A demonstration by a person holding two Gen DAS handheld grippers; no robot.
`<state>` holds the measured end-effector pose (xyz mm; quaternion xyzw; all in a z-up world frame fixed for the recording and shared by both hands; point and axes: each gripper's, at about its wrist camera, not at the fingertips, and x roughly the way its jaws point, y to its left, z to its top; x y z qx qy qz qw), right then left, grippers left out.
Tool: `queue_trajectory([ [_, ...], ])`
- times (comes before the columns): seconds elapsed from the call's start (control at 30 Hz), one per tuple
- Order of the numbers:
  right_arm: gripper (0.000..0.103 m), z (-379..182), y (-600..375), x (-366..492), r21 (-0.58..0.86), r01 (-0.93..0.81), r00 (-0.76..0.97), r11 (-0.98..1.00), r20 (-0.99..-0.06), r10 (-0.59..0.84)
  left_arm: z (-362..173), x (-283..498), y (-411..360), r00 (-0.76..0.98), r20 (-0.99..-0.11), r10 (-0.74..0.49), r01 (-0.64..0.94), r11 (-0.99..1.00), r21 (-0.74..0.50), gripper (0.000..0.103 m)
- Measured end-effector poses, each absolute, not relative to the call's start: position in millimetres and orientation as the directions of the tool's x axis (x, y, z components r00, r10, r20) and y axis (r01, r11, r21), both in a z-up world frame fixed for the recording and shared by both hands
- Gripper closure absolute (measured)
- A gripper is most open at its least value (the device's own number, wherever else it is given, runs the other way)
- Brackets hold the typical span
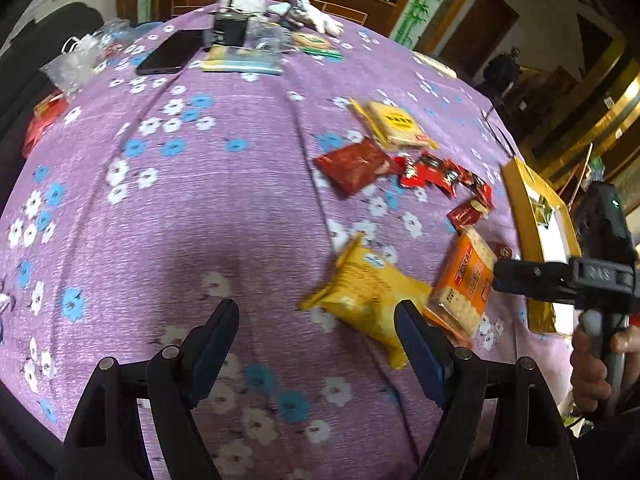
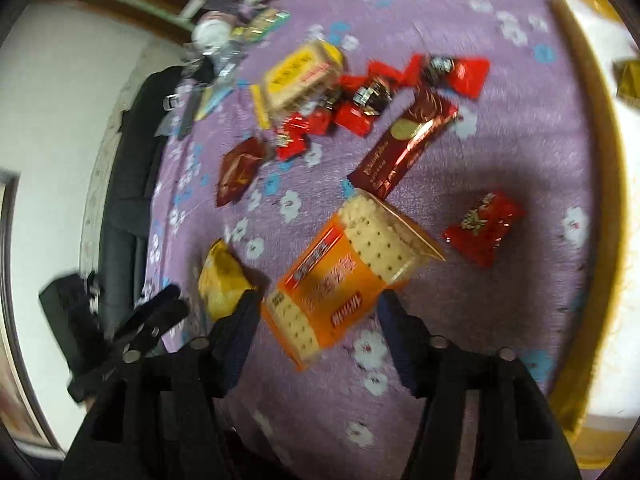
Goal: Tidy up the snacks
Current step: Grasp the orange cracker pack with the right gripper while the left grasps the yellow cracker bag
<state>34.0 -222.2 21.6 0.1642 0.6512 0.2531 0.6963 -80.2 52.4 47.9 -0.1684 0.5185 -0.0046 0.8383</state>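
Snacks lie on a purple flowered cloth [image 1: 200, 200]. My right gripper [image 2: 318, 300] is open, with an orange cracker pack [image 2: 332, 276] lying tilted between its fingers; I see no pad pressing on it. From the left wrist view, the right gripper [image 1: 498, 278] sits just right of that orange cracker pack [image 1: 464, 280]. My left gripper [image 1: 316, 312] hangs open over the cloth, nothing between its fingers, and a yellow snack bag [image 1: 368, 296] lies by its right finger. Further off are a yellow cracker pack [image 1: 396, 124], a dark red packet [image 1: 352, 166], several red candies [image 1: 444, 176] and a maroon bar [image 2: 404, 144].
A gold-rimmed white box [image 1: 536, 208] stands at the table's right edge. A single red candy [image 2: 484, 226] lies near it. At the far edge sit a black phone [image 1: 172, 54], a clear plastic bag [image 1: 76, 60] and mixed clutter. A person's hand [image 1: 592, 360] holds the right gripper.
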Motion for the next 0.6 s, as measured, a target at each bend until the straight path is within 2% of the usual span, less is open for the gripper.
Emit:
queue_trajectory([
  [0.13,0.038,17.5,-192.6,44.2,0.439,-0.149,0.034,0.886,-0.893,0.448,45.8,-84.3,64.3,0.465,-0.867,-0.177,-0.173,0.943,-0.285,0.020],
  [0.27,0.038,21.8,-134.9,36.8,0.234,-0.354,0.089,0.906,-0.956,0.281,46.1,-84.2,68.8,0.466,-0.863,-0.196,-0.167,0.938,-0.303,0.020],
  [0.37,0.038,17.2,-99.4,18.9,0.014,-0.517,0.180,0.856,-0.976,0.125,50.6,-81.6,65.6,0.471,-0.856,-0.214,-0.149,0.937,-0.316,0.020],
  [0.6,0.044,13.6,-111.0,6.0,0.023,-0.586,0.172,0.810,-0.973,0.153,53.4,-85.1,65.4,0.478,-0.855,-0.200,-0.171,0.934,-0.314,0.020],
])
